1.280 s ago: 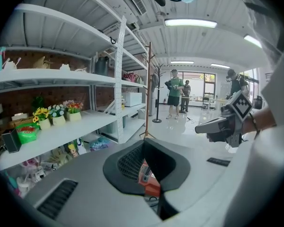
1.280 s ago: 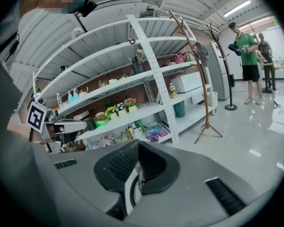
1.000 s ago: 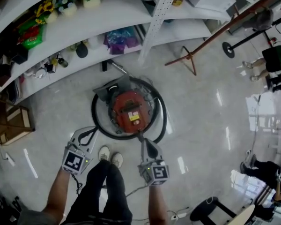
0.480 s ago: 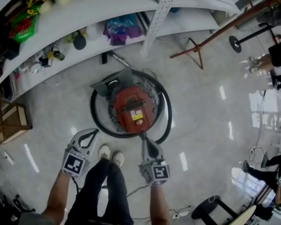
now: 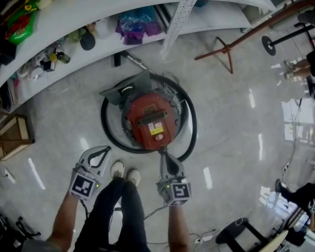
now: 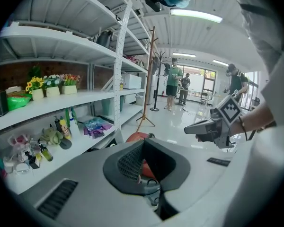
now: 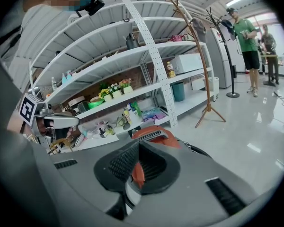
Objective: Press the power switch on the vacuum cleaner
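On the floor (image 5: 236, 119), round red vacuum cleaner (image 5: 149, 121) ringed by black hose (image 5: 103, 124), left hand-held gripper (image 5: 107, 149), right hand-held gripper (image 5: 161, 153) both closed

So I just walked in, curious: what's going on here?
A person stands over a red vacuum cleaner on the floor, a black hose looped round it. The right gripper, fingers together, points down at its near edge; contact can't be told. The left gripper, also shut, hangs off to the left, holding nothing.
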